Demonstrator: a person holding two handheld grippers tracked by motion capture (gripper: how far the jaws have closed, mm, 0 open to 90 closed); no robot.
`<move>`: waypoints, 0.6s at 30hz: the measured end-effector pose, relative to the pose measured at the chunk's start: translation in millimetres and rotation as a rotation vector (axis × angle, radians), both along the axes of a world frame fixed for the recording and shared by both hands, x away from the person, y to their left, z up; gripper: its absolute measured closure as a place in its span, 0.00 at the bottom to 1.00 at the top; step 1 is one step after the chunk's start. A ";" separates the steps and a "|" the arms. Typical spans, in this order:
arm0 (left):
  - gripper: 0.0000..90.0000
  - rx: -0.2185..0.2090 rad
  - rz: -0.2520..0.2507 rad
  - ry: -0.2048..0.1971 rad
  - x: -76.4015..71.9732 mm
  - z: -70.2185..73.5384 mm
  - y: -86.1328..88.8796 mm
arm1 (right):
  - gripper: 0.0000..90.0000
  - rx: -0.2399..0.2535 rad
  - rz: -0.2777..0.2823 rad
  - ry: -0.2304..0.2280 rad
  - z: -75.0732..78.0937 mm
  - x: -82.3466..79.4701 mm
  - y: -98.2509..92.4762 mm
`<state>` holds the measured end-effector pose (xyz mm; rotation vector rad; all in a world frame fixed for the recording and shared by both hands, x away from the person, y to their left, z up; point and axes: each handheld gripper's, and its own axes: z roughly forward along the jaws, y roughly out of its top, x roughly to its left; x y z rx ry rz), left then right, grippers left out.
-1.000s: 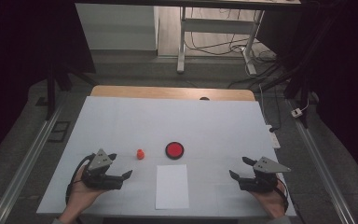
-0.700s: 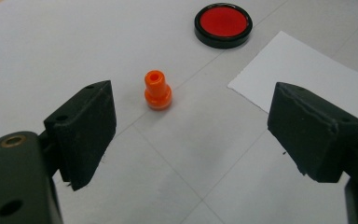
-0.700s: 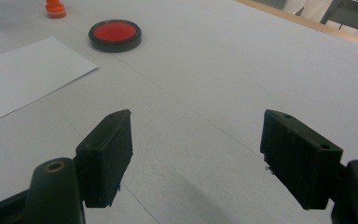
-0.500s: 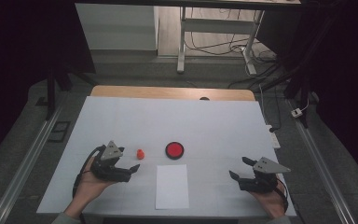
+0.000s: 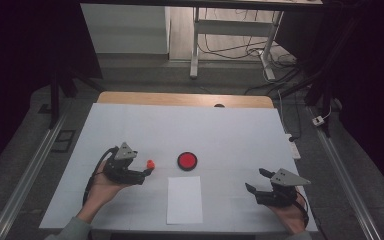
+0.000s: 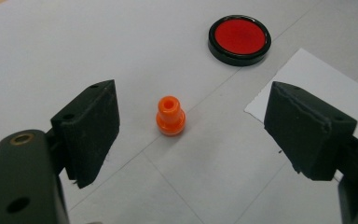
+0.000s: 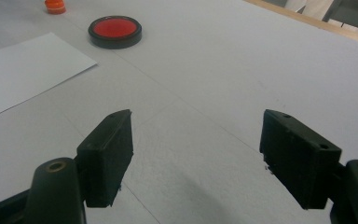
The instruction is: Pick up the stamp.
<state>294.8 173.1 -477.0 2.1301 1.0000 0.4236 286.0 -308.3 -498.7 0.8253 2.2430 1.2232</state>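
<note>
Near front-left of tabletop (image 5: pixel 130 120) – my left gripper (image 6: pixel 191 126) has slid in toward orange peg (image 6: pixel 170 115), jaws just narrowing a touch, wide apart yet, peg upright between them untouched (red disc (image 6: pixel 239 38) beyond). Grasp looks next. Right gripper (image 7: pixel 196 158) parked, agape, holding nothing.

We see black grippers (image 5: pixel 147 171) | grey three-cornered top plates | brass-ringed screw holes | black cables | sleeves perhaps grey-green.
</note>
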 end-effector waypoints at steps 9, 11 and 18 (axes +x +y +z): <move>0.24 0.023 0.015 0.020 17.1 -10.3 -3.4 | 0.28 -0.002 0.003 0.002 -1.0 0.6 -0.1; 0.25 0.021 0.018 0.021 20.1 -12.1 -4.0 | 0.28 -0.006 0.001 0.004 -1.6 0.8 -0.1; 0.26 0.024 0.027 0.030 31.8 -19.2 -10.8 | 0.28 -0.007 0.002 0.009 -3.4 1.7 1.1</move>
